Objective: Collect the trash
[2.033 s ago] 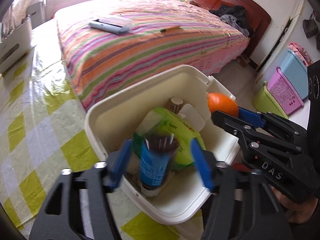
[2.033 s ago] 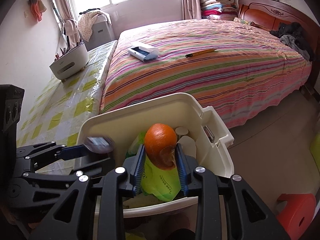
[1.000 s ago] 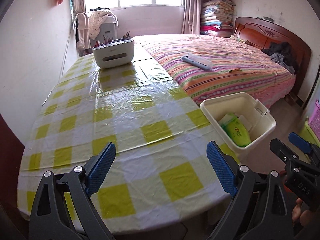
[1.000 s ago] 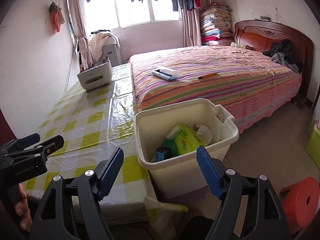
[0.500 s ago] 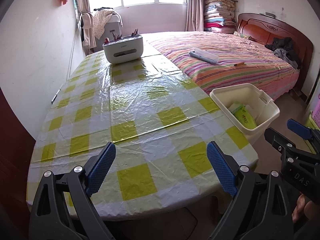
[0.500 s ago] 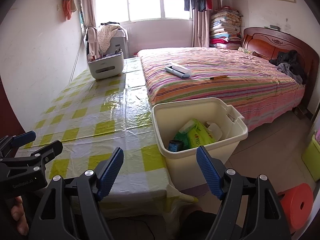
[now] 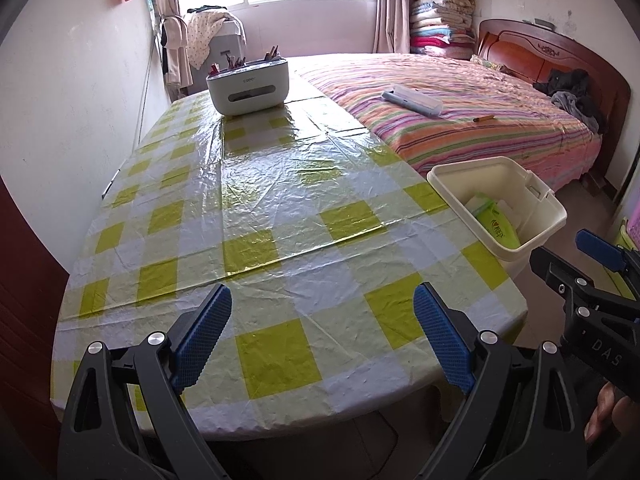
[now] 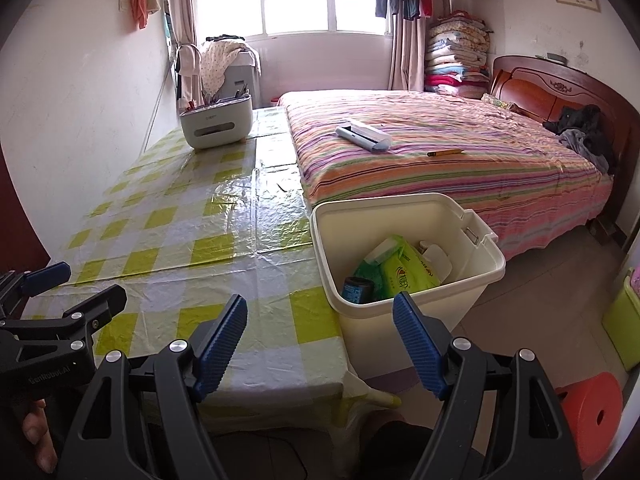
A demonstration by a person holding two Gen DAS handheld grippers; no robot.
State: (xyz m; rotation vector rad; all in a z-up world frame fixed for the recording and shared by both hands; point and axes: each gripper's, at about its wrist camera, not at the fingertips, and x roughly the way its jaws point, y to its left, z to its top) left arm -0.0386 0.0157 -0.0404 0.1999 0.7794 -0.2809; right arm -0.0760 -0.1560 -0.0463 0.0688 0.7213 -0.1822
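Both grippers were empty at this moment. The left gripper (image 7: 322,336) had its jaws spread wide with nothing between the blue pads, only the checked tablecloth (image 7: 256,208) ahead and below. The right gripper (image 8: 320,336) was likewise released, jaws wide apart, nothing between them; it hung off the near table edge.

The cream bin (image 8: 404,216) stood just ahead and slightly right of the right gripper, beside the table edge, between table and bed (image 8: 460,160). From the left gripper it lay ahead and far to the right, past the table corner.

Contents of the bin, as far as visible: a green wipes packet (image 8: 404,272), a dark blue cup (image 8: 356,288) at the near wall, a white bottle (image 8: 438,260) behind the packet. Anything deeper was hidden by the bin wall.

Table state: the cloth showed no loose trash in either view. Only a white organiser box (image 7: 248,84) with pens sat at the far end, well ahead of the left gripper; judged to be a furnishing, not trash.

Judgement on progress: the collecting looked finished or nearly so, with the trash in the bin and both grippers free. Possible leftovers: a pencil (image 8: 444,153) and a flat grey-white case (image 8: 362,134) on the bed, well ahead of the right gripper. Whether those count as trash could not be told.
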